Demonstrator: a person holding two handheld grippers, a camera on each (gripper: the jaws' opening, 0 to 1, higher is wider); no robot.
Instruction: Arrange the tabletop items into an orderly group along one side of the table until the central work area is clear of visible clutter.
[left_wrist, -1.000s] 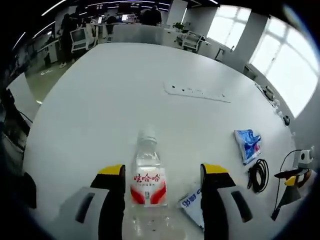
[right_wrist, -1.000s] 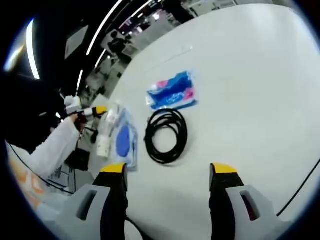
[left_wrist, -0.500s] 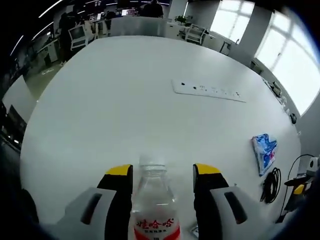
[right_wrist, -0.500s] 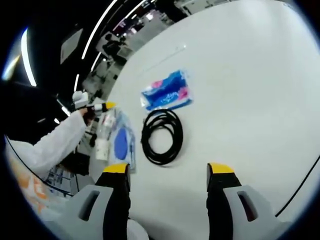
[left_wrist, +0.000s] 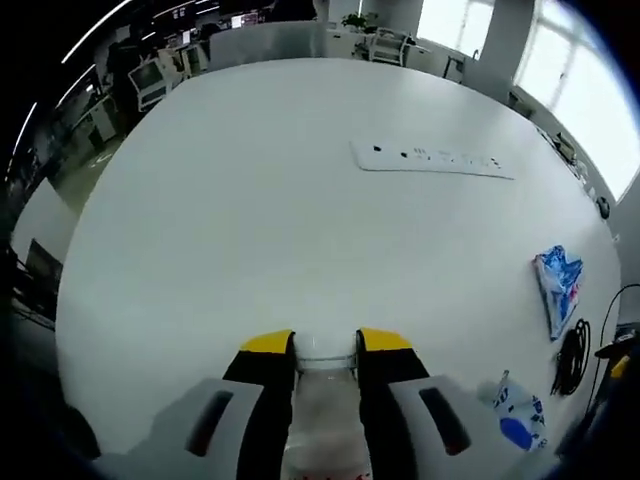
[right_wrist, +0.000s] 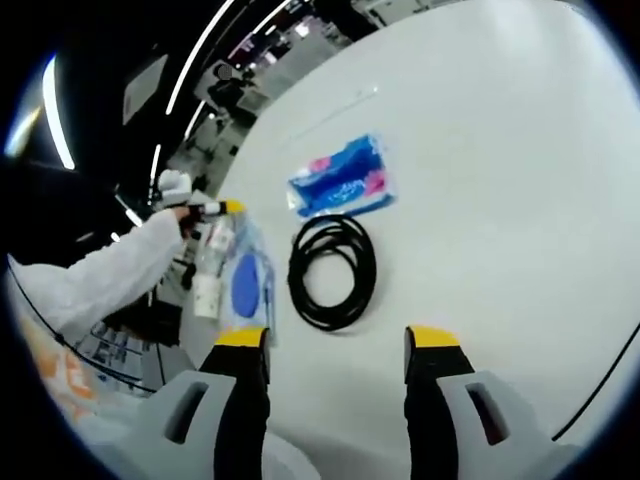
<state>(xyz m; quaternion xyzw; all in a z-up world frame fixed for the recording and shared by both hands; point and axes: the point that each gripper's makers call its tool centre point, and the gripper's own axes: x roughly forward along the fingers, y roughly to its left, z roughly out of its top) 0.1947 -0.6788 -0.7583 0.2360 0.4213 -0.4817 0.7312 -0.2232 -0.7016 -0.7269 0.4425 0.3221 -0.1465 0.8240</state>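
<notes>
Two grippers: the left gripper is clamped on the bottle for carrying sideward, while the right gripper is held wide above the cable, likely the next pickup.

Between my left gripper's jaws sits the clear water bottle, pressed on both sides with no gap to spare. Beyond the bottle the white table lies bare a long way out; the first obstacle is the white power strip, far across. To the right of the bottle lie a flat blue-printed packet, a coiled black cable and a blue snack bag, crowding that edge.

My right gripper has its jaws wide apart above bare tabletop. Just ahead the cable coil blocks the way, the blue bag beyond it nearly touching, I think, and the packet left of the coil.
</notes>
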